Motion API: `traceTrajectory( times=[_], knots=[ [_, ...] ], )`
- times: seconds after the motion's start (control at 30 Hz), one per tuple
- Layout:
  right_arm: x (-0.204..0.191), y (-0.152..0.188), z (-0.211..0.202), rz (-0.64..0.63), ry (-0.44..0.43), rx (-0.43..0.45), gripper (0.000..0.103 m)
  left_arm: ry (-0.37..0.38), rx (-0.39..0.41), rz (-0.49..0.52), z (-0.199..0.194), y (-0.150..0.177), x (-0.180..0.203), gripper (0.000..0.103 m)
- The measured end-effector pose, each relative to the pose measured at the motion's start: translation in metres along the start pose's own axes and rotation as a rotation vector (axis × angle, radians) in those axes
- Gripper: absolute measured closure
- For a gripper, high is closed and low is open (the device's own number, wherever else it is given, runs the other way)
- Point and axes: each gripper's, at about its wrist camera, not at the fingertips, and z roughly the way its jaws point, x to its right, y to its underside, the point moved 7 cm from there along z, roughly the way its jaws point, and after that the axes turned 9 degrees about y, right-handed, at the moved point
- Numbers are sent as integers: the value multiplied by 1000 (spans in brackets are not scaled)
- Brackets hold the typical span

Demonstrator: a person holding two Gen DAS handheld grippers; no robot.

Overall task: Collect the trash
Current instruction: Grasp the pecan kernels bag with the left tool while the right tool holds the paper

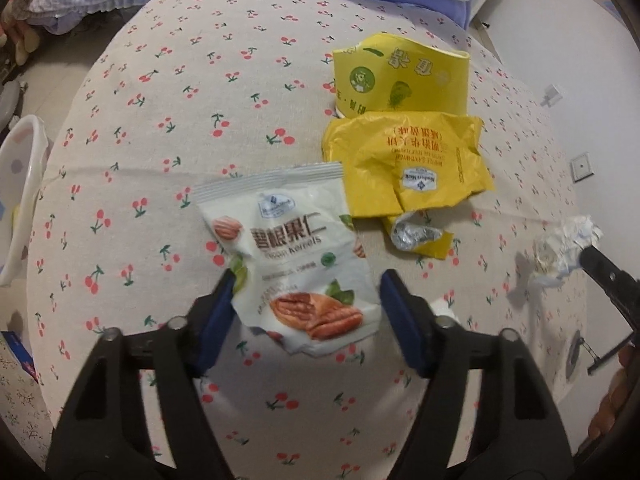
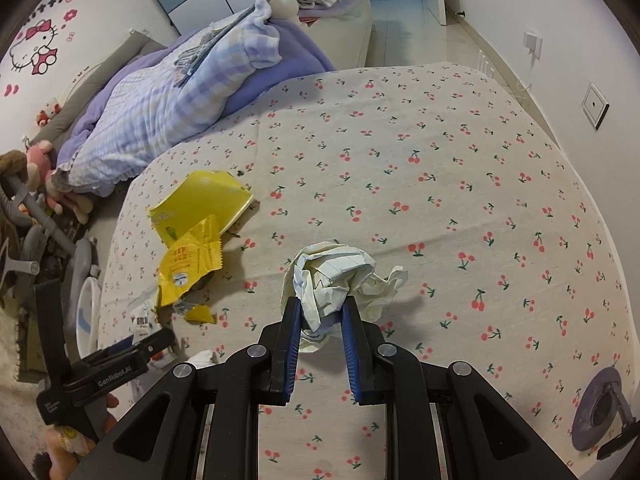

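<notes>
1. Cherry-print bed [image 1: 168,128] carries the trash; a purple quilt [image 2: 168,96] is heaped at its far end.
2. Left gripper [image 1: 306,296]: jaws apart around the pecan bag [image 1: 292,256], nothing pinched.
3. Yellow wrapper [image 1: 404,164] and yellow cup [image 1: 400,80] lie just beyond.
4. Right gripper [image 2: 320,320]: jaws clenched on the paper wad [image 2: 332,280].

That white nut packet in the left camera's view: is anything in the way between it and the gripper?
Nothing visible is. The white nut packet already lies between the left gripper's blue pads, its lower end in the gap. One pad looks to be at its edge, the other apart. The yellow wrappers lie beyond it.
</notes>
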Motion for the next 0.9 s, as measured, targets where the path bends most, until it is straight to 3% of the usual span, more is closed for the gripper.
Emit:
traceTrajectory(
  times=[0.17, 0.4, 0.9],
  knots=[
    [-14, -1, -5, 0, -19, 7, 82, 34, -5, 0, -19, 8, -17, 40],
    [-58, -4, -12, -49, -57, 26, 82, 50, 61, -40, -60, 7, -57, 40],
    [-214, 5, -5, -187, -195, 11, 82, -7, 219, -281, -128, -17, -196, 40]
  ],
)
